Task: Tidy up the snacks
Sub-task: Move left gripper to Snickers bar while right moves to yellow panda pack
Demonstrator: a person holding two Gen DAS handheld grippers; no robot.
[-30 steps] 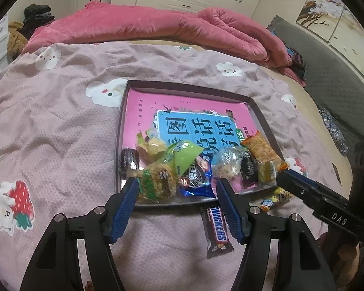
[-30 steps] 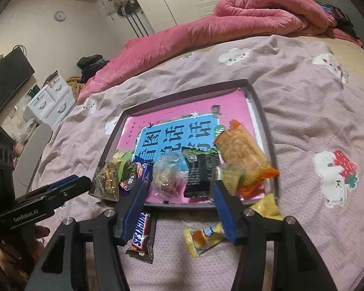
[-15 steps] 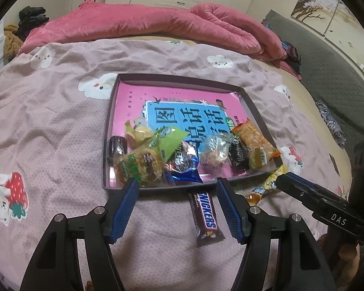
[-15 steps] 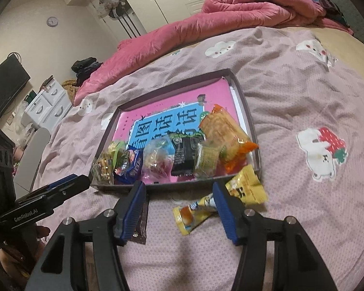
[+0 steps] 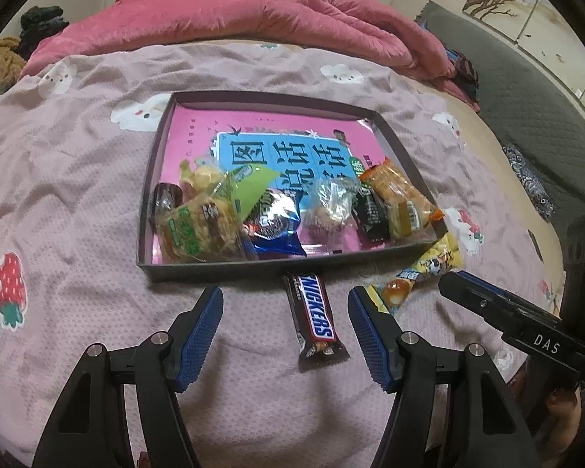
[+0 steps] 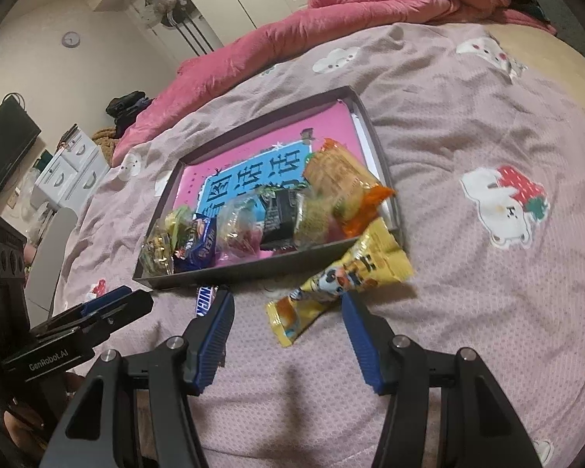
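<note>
snickers bar (image 5: 315,318) lies on the pink bedsheet (image 5: 70,179), just outside the near wall of the dark tray (image 5: 214,269), and its long axis runs away from the tray toward the left gripper (image 5: 285,312), a little slanted. it sits between the two blue pads of this gripper, closer to the right pad, and the pads do not touch it; the jaws stand spread with nothing pinched. the right gripper (image 6: 286,318) is also spread and holds nothing. in front of it, between its pads, lies the yellow snack packet (image 6: 343,277), with its long axis going diagonally from the near orange end up to the wider end that leans on the tray corner. so each hand has its own target: the left is nearer to the bar, the right is nearer to the yellow packet. the other snacks are already piled in the near part of the tray, on the pink and blue book (image 5: 277,148). i judge the left jaws must come down across the bar's narrow width
</note>
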